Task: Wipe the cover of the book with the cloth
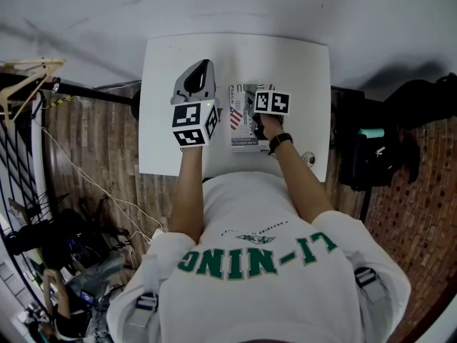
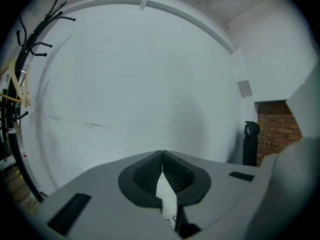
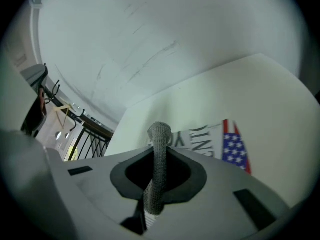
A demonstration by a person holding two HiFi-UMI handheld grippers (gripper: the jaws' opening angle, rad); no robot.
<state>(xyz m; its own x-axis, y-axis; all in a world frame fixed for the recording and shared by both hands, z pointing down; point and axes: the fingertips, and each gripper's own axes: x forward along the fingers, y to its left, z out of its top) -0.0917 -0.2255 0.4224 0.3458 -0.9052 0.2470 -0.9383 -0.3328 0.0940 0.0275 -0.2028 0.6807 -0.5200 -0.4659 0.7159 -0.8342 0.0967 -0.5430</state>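
Note:
A book (image 1: 241, 131) with a flag on its cover lies flat on the white table (image 1: 164, 70), near the front edge. My right gripper (image 3: 159, 156) is shut on a strip of grey knitted cloth (image 3: 160, 139), which pokes out past the jaw tips. It hangs just over the book's cover (image 3: 227, 146), and in the head view its marker cube (image 1: 271, 102) hides the jaws. My left gripper (image 1: 206, 66) is held above the table just left of the book, pointing away from me. Its jaws (image 2: 162, 153) are shut with nothing between them.
A black bag (image 1: 378, 148) sits on a stand right of the table. A coat rack with hangers (image 1: 25, 84) and cables stand at the left over brick-patterned floor. A small pale object (image 1: 308, 158) lies at the table's near right corner. A white wall faces the table.

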